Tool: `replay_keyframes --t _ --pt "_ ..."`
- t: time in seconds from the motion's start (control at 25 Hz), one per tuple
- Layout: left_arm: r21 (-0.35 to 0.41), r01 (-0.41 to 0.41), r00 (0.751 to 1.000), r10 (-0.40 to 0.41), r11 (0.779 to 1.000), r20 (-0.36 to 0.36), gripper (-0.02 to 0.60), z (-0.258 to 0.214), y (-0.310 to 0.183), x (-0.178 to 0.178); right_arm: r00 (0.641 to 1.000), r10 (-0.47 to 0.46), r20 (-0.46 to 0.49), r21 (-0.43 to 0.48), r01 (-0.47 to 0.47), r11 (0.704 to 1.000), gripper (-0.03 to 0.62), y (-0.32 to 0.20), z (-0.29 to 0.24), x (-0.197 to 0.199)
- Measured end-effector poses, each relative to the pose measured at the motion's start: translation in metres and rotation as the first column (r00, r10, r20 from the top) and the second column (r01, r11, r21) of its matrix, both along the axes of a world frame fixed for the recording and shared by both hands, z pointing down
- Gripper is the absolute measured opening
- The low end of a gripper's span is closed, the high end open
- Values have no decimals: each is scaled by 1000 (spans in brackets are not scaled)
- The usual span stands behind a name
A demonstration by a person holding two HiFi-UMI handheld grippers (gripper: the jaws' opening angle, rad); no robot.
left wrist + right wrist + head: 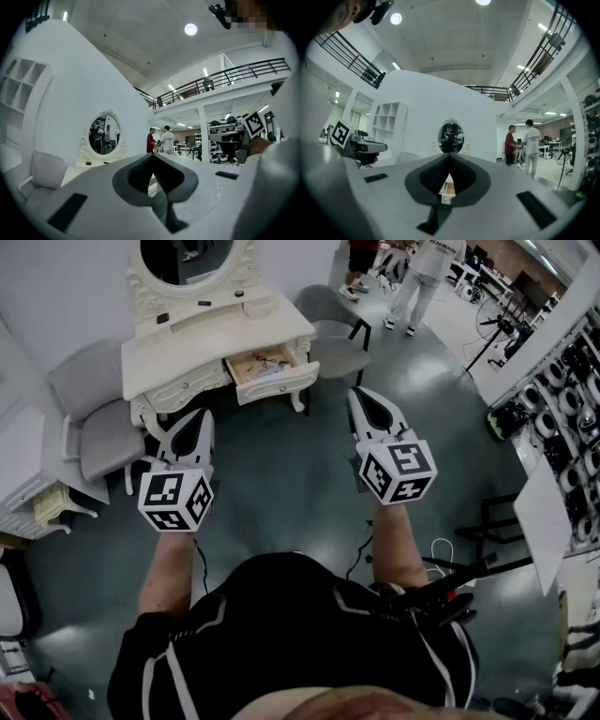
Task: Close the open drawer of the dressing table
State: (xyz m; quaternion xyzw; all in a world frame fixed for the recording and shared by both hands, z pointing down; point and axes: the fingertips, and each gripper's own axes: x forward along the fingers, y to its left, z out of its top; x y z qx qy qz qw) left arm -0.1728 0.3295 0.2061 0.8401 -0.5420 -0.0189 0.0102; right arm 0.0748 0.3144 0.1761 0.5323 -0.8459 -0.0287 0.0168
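The white dressing table [187, 348] with an oval mirror [187, 259] stands ahead of me at the far side of the floor. Its right drawer [274, 374] is pulled out, with small items lying inside. Both grippers hang in the air short of the table, touching nothing. The left gripper [203, 415] points at the table's left part, and its jaws meet at the tip with nothing between them. The right gripper [357, 394] is to the right of the drawer, jaws likewise together and empty. In the right gripper view the drawer [448, 189] shows through the opening behind the right gripper [450, 156] tip. The left gripper [152, 157] faces the mirror [104, 136].
A grey chair [94, 423] stands left of the table and another [333, 334] behind its right end. A low white cabinet [42, 498] is at far left. Two people [422, 273] stand beyond. Shelves of equipment [562, 399] line the right side, with a tripod [497, 334] nearby.
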Motion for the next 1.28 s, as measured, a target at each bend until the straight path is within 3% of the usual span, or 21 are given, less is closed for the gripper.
replay_keyframes --t 0.64,1.08,1.28 --pt "27 24 1000 -24 999 -14 3 -10 -4 15 999 40 5 20 -40 999 5 -5 -3 30" --pt "17 -9 1000 8 1000 28 3 -4 -21 70 1000 0 10 4 0 1000 5 -10 3 71" --pt "19 -2 1000 2 1000 6 3 -5 -25 94 1000 -19 6 21 19 1000 5 -14 0 97"
